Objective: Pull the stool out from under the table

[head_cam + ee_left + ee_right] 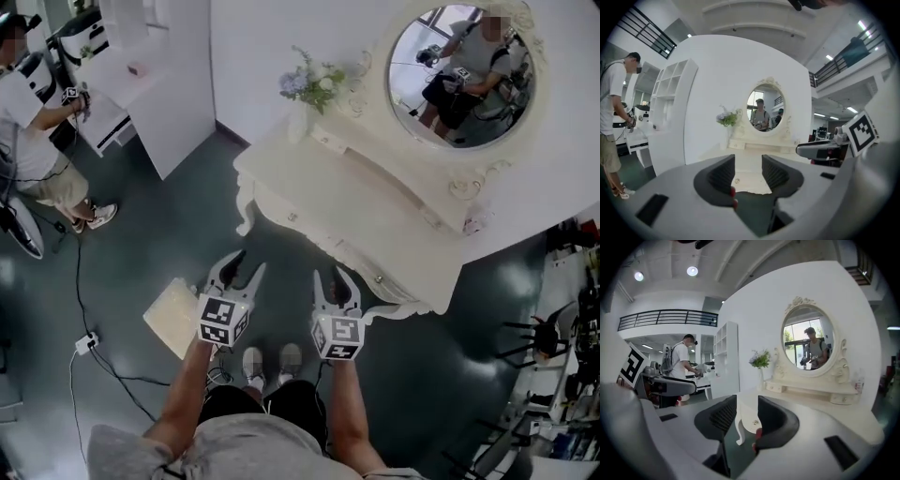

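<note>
A dark glossy floor (169,244) meets a plain white wall (272,47), with a white shelf unit (164,112) alongside.

Cream square stool (173,317) on floor, apart from white dressing table (375,208).

No words, numbers or brand names can be read anywhere in the room. The only printed signs are the black-and-white square markers (223,320) on the cubes of the left gripper (246,267) and the right gripper (330,279), near the person; these are patterns with no letters.
</note>
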Available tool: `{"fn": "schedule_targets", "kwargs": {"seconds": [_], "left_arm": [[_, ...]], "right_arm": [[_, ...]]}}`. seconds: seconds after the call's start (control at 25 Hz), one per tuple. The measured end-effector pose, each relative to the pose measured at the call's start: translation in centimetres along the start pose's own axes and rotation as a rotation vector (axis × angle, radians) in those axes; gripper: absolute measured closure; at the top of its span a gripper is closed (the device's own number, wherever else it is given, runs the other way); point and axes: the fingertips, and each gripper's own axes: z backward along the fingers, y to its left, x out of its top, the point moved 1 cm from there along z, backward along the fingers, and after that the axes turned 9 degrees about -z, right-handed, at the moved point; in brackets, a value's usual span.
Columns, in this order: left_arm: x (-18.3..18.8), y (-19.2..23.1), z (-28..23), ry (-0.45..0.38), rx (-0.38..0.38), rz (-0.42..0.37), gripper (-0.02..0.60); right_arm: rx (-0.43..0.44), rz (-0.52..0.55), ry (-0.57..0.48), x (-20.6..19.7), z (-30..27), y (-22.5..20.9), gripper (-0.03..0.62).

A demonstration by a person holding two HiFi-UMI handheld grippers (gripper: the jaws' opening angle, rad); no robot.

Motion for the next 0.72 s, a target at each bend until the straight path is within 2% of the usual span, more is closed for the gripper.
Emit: {"fn": "schedule_targets", "kwargs": {"seconds": [0.08, 0.32, 0.48, 0.72], "left_arm": [[1.2, -2.0, -0.7, -0.013, -0.045, -0.021, 0.408], [4.0, -8.1, -1.7, -0.039, -0.155, -0.058, 0.456], [5.4, -11.7, -2.3, -0.049, -0.219, -0.099, 0.469], [7.0, -16.0, -3.3, -0.065, -0.272, -0.149, 0.512]], "right_arm": [[-0.056, -0.011, -0.033, 0.9, 1.9, -1.6, 0.473], [-0.18, -0.039, -0.102, 2.2, 7.3, -5.0, 0.526], [-0.255, -0.05, -0.137, 2.8, 10.5, -7.4, 0.545], [-0.328, -0.069, -0.15, 2.5, 14.2, -10.4, 0.563]]}}
